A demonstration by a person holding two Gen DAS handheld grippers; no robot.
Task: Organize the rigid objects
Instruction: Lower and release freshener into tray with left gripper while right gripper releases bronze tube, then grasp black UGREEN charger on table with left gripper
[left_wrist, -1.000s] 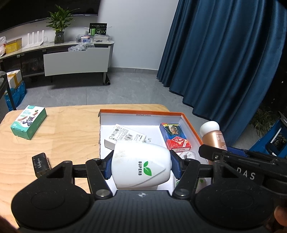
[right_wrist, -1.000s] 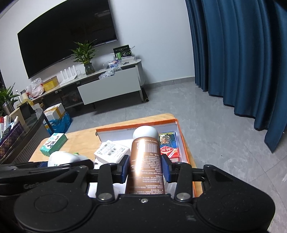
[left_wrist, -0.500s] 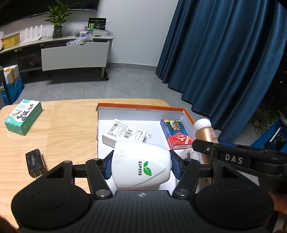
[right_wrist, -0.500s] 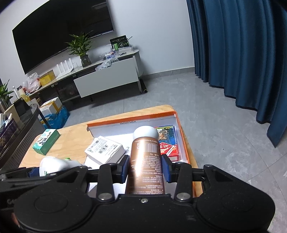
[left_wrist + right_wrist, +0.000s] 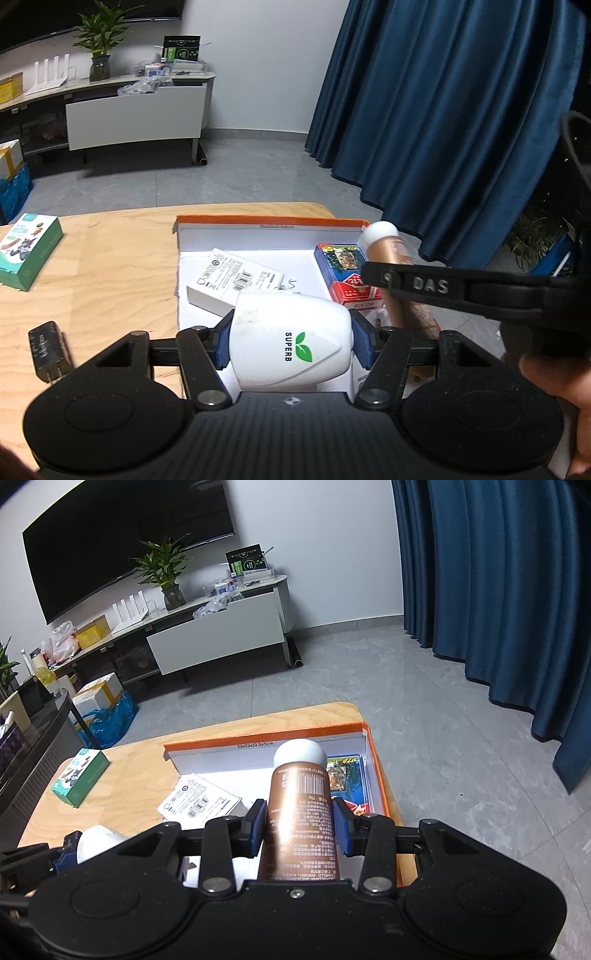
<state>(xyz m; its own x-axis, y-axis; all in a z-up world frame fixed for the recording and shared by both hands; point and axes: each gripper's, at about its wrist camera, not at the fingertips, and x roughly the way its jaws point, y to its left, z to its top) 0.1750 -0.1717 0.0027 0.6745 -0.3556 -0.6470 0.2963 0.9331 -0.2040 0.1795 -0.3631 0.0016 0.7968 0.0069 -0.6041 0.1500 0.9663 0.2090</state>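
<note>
My left gripper is shut on a white SUPERB bottle, held over the near part of the orange-rimmed white box. My right gripper is shut on a brown tube with a white cap, held over the box's right side; the tube also shows in the left wrist view. In the box lie a white carton and a red-blue card pack. The white bottle shows at the lower left of the right wrist view.
On the wooden table left of the box lie a green box and a black charger. The table's right edge runs close beside the box. Blue curtains and a TV cabinet stand beyond.
Both grippers have moved forward over the box with their loads. The brown tube now reaches further over the card pack at the box's right side.
</note>
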